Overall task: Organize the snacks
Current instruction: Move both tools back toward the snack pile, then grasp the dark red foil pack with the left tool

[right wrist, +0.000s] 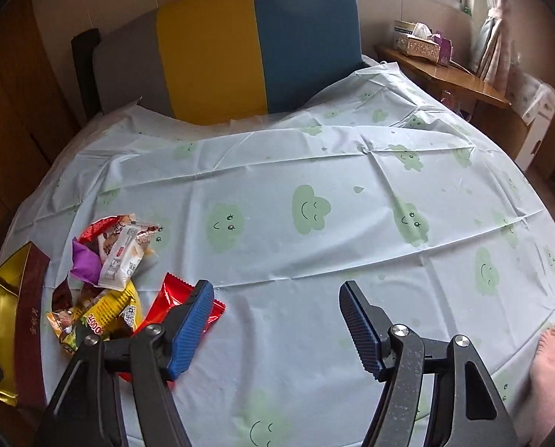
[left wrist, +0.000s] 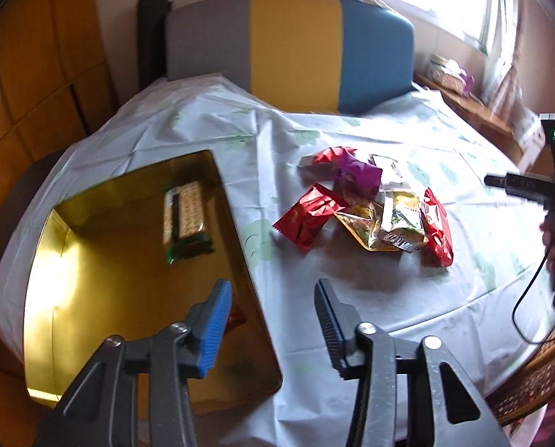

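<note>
A gold tin box (left wrist: 102, 283) lies open on the left of the table, with a cracker pack (left wrist: 185, 213) inside and something small and red (left wrist: 236, 316) half hidden behind my left finger. My left gripper (left wrist: 273, 316) hovers open over the tin's right rim with nothing between its fingers. A pile of snack packets (left wrist: 374, 205) lies right of the tin: red, purple, white and yellow-green wrappers. In the right wrist view the same pile (right wrist: 106, 279) sits at the lower left beside the tin (right wrist: 5, 309). My right gripper (right wrist: 277, 298) is open over the cloth, its left finger overlapping a red packet (right wrist: 169, 294).
A white tablecloth with green clouds (right wrist: 314, 205) covers the table. A grey, yellow and blue chair back (right wrist: 218, 48) stands at the far edge. A wooden side table with a tissue box (right wrist: 419, 41) is at the back right. A wicker seat (left wrist: 530, 372) is near.
</note>
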`<state>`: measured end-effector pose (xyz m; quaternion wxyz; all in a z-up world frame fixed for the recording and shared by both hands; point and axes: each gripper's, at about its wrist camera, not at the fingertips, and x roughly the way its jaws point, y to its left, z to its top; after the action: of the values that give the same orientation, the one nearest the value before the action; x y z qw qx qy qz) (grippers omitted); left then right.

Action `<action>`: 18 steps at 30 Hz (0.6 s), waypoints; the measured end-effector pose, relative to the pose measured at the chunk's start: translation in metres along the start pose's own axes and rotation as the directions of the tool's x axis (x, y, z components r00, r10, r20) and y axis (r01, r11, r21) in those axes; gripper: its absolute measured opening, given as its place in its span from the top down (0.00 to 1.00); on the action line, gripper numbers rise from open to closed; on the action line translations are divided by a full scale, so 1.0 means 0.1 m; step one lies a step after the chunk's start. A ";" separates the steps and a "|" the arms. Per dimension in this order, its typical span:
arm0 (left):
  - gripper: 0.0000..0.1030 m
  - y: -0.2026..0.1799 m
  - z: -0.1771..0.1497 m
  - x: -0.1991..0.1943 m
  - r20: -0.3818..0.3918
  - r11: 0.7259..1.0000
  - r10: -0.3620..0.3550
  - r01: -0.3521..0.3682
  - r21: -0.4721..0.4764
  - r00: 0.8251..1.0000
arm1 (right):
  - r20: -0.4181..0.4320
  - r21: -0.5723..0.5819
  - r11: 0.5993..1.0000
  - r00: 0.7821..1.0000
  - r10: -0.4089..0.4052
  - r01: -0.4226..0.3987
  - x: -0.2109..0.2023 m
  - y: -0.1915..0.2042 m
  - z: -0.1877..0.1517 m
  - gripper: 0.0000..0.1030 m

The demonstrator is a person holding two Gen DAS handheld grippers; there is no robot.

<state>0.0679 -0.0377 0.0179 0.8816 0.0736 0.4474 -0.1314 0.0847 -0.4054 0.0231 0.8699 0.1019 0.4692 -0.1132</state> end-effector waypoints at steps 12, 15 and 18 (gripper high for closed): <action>0.58 -0.16 0.55 0.72 -0.114 0.980 0.018 0.006 0.200 0.993 | 0.020 -0.018 0.999 0.999 0.042 -0.042 -0.07 0.08 -0.01 0.28; 0.56 -0.28 0.63 0.88 -0.145 0.959 0.038 0.005 0.283 0.989 | 0.019 -0.013 0.999 0.999 0.050 -0.050 -0.06 0.07 0.00 0.27; 0.49 -0.43 0.67 1.03 -0.164 0.928 0.039 0.025 0.371 0.986 | 0.018 -0.005 0.998 0.998 0.063 -0.063 -0.07 0.06 0.00 0.26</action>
<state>0.1647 -0.1119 -0.0267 0.8111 0.2514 0.4871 -0.2039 0.0835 -0.3987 0.0294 0.8775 0.1138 0.4578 -0.0857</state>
